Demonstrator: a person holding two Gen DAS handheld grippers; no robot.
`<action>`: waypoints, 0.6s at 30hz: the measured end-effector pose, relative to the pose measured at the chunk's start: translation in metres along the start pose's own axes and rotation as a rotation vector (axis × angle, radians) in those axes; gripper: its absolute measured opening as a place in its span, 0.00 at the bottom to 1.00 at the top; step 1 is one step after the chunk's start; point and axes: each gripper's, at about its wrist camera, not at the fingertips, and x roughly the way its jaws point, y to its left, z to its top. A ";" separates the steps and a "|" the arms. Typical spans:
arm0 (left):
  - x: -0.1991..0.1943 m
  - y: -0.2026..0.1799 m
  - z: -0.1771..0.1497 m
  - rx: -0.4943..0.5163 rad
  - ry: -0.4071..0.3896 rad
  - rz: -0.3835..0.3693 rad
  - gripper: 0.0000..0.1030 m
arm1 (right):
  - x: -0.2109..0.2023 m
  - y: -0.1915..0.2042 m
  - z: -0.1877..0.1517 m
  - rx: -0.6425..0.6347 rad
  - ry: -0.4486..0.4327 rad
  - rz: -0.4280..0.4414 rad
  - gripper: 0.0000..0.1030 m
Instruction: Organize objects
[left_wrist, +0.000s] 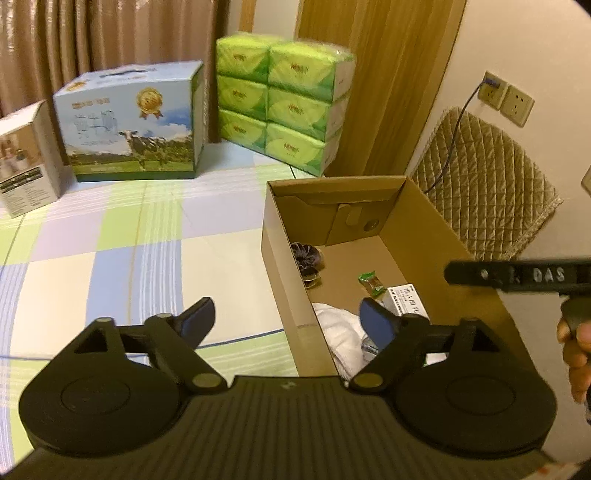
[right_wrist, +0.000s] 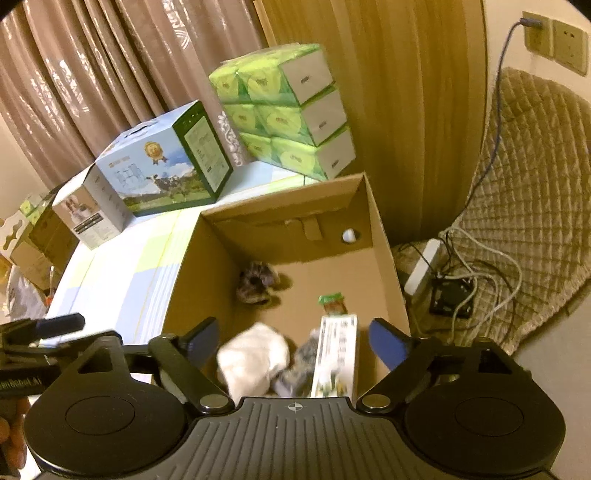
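Observation:
An open cardboard box (left_wrist: 288, 266) (right_wrist: 384, 236) sits on the checked bed sheet. Inside it lie a dark scrunchie (left_wrist: 308, 258) (right_wrist: 256, 282), a green candy wrapper (left_wrist: 371, 282) (right_wrist: 332, 302), a small white carton (left_wrist: 408, 301) (right_wrist: 338, 354), a white cloth (left_wrist: 338, 328) (right_wrist: 255, 356) and a grey crumpled item (right_wrist: 301, 365). My left gripper (left_wrist: 288, 321) is open and empty, straddling the box's left wall. My right gripper (right_wrist: 295, 341) is open and empty above the box's near end. The right gripper's body (left_wrist: 517, 275) shows in the left wrist view.
A blue milk carton (left_wrist: 129, 129) (right_wrist: 162, 162), a stack of green tissue packs (left_wrist: 284, 99) (right_wrist: 284, 110) and a white box (left_wrist: 29, 158) (right_wrist: 88, 210) stand at the back by the curtains. A quilted cushion (right_wrist: 524, 199), cables and a power strip (right_wrist: 421, 267) lie right of the box.

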 end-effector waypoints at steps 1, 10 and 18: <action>-0.006 0.000 -0.003 -0.007 -0.005 -0.003 0.85 | -0.005 0.001 -0.005 -0.001 0.003 -0.005 0.87; -0.066 -0.015 -0.035 0.009 -0.049 -0.011 0.99 | -0.062 0.011 -0.046 -0.013 0.011 -0.048 0.98; -0.114 -0.019 -0.072 -0.025 -0.059 -0.001 0.99 | -0.107 0.029 -0.081 -0.031 -0.016 -0.078 0.98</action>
